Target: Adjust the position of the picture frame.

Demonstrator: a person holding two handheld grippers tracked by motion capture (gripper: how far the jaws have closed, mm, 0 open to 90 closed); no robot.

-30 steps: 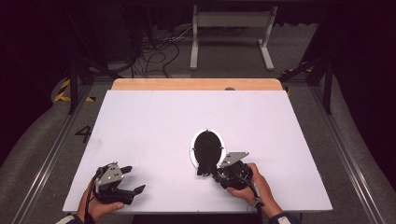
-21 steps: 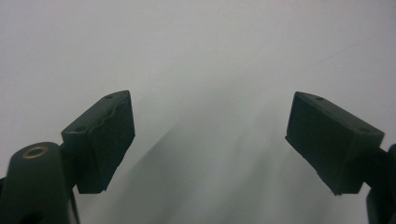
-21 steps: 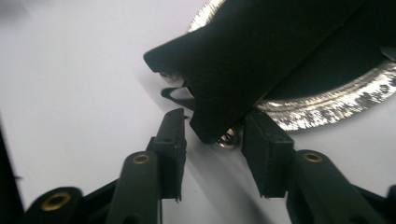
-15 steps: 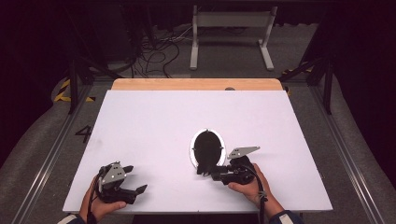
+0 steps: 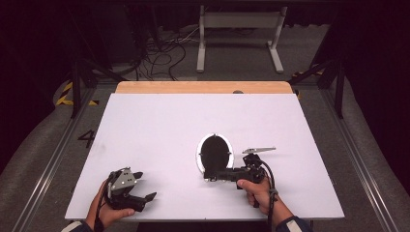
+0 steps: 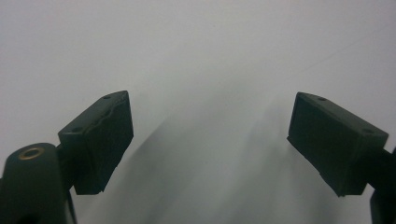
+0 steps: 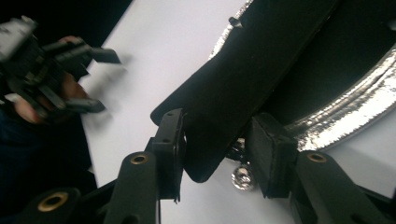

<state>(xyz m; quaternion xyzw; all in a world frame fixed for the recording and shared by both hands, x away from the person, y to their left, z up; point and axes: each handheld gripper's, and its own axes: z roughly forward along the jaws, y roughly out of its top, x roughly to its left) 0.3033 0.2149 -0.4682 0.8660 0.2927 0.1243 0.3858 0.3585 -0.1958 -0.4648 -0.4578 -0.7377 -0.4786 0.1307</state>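
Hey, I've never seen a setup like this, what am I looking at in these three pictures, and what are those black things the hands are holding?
A person sits at a white table and holds a hand-operated two-jaw gripper in each hand. The high view comes from a fixed camera above the table. The other two come from small cameras riding on the grippers, looking along their black jaws.

On the table lies a black oval object with a shiny silver rim; I cannot tell exactly what it is. The right gripper has its jaws on either side of the black handle that sticks out from it, apparently closed on it. The left gripper is open, holds nothing and faces bare table.
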